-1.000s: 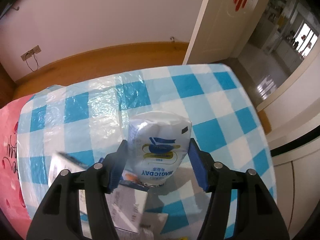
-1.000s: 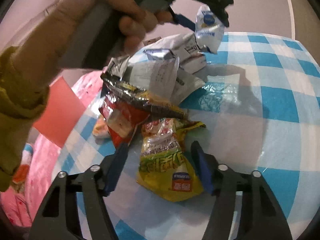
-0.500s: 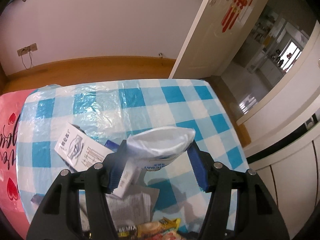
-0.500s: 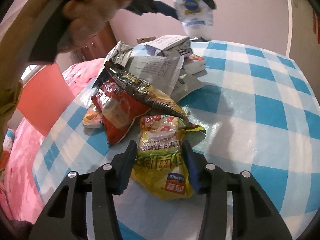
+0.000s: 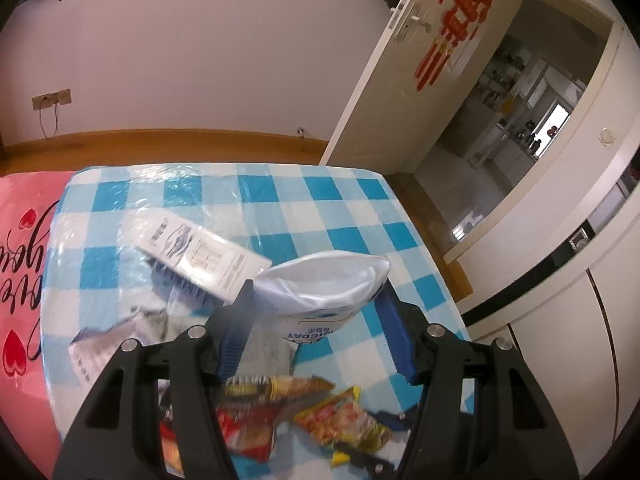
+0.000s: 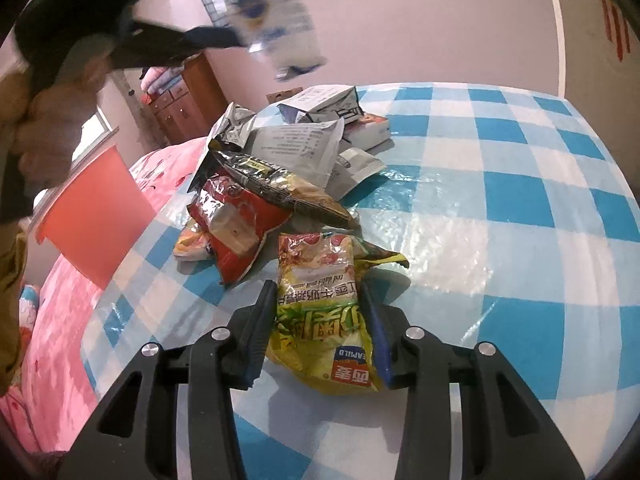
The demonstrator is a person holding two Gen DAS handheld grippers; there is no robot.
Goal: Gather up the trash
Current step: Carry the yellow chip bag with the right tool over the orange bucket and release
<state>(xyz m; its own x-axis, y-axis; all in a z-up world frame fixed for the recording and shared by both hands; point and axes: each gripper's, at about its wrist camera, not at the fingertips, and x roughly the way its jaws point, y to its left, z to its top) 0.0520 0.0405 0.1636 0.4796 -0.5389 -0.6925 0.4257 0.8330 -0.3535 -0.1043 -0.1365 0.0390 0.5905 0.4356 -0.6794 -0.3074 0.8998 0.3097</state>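
Left wrist view shows the left gripper [image 5: 316, 320] clamped on a white pouch [image 5: 324, 288] with blue print, held in the air above the table [image 5: 348, 200], which is covered in a blue and white checked cloth. The pouch's long axis runs along the fingers, its puffed bottom end pointing away from the camera and its lettering reading upside down. Below it lie a white carton [image 5: 196, 252] slanting toward the table's far left corner, and a heap of wrappers at the near edge. Right wrist view shows what the other cannot: the right gripper [image 6: 320, 336], narrowed and holding a yellow-green snack bag [image 6: 320, 320] that lies on the table near its near edge, long axis pointing away toward the heap. That heap holds a red wrapper [image 6: 236, 220], a dark wrapper [image 6: 276, 188] and grey printed packets [image 6: 296, 148]. High in the same view, blurred, the white pouch [image 6: 280, 32] hangs from the left gripper [image 6: 224, 36] above the far edge.
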